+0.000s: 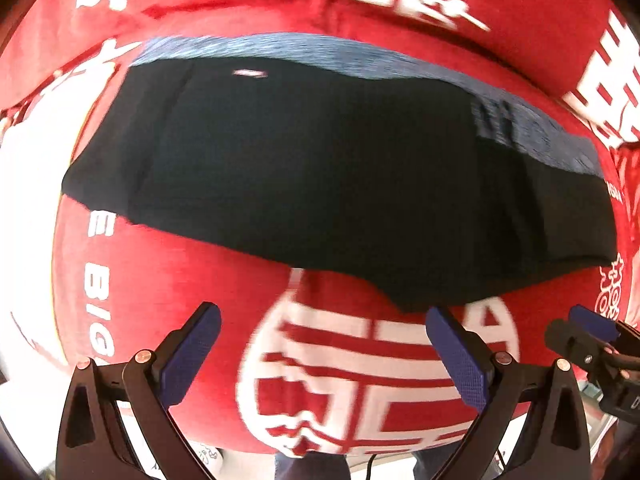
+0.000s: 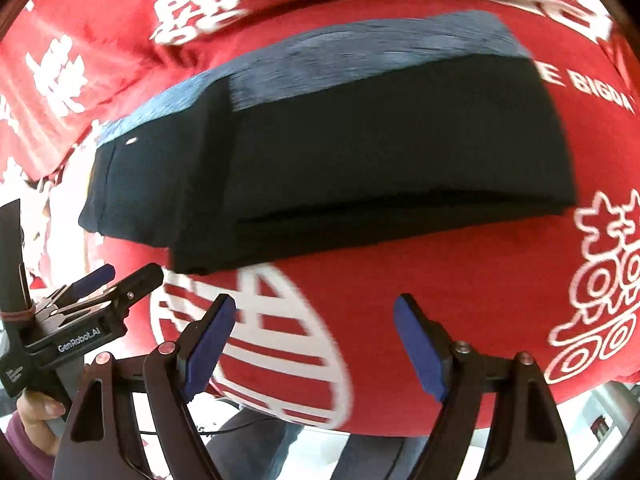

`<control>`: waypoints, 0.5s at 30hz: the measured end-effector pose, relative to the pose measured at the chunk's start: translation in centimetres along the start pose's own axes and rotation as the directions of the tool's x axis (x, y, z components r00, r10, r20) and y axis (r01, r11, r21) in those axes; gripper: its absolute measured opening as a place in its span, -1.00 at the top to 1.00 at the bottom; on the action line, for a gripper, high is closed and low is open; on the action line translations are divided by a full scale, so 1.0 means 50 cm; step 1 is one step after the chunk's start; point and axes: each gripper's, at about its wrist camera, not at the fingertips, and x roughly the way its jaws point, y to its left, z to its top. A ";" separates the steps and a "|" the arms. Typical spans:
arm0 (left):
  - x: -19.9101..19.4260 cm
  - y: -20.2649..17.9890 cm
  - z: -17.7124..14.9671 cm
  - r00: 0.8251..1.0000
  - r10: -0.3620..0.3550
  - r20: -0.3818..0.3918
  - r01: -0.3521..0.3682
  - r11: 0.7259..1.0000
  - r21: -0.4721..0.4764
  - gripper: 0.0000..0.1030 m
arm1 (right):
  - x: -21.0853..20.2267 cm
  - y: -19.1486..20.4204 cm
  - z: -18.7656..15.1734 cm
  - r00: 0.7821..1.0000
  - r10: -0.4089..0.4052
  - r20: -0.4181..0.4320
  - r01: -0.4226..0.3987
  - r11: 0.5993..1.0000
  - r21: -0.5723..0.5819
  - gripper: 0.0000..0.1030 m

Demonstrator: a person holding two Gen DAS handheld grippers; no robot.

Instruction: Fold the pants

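Black folded pants [image 1: 328,176] on red cloth [image 1: 192,280], both tools spread, empty

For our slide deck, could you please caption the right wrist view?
Folded black pants lie on a red printed cloth; the open right gripper hovers empty before them.

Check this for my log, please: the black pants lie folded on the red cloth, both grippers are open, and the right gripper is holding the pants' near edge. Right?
Not quite. The right gripper holds nothing: the right wrist view shows its fingers spread over the red cloth, short of the pants. The rest stands: the pants lie folded and the left gripper is open too.
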 end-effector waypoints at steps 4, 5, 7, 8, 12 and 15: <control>0.000 0.061 0.000 1.000 -0.006 0.008 0.007 0.999 -0.037 -1.00 | 0.027 0.075 0.010 1.000 -0.010 -0.024 0.009 0.999 -0.052 -0.63; 0.002 0.078 -0.005 1.000 -0.010 0.010 0.011 0.999 -0.051 -1.00 | 0.031 0.088 0.010 1.000 -0.013 -0.027 0.012 0.998 -0.060 -0.63; 0.005 0.115 -0.011 1.000 -0.014 0.016 0.016 0.996 -0.087 -1.00 | 0.041 0.120 0.016 0.999 -0.020 -0.037 0.016 0.996 -0.086 -0.63; 0.007 0.131 -0.009 1.000 -0.018 0.017 0.019 0.995 -0.100 -1.00 | 0.046 0.130 0.018 0.999 -0.023 -0.040 0.019 0.995 -0.096 -0.63; 0.015 0.188 -0.008 0.999 -0.027 0.026 0.031 0.986 -0.161 -1.00 | 0.064 0.180 0.025 0.998 -0.035 -0.054 0.027 0.989 -0.143 -0.63; 0.024 0.226 -0.010 0.999 -0.044 0.020 0.047 0.981 -0.187 -1.00 | 0.072 0.204 0.028 0.997 -0.039 -0.063 0.028 0.985 -0.168 -0.63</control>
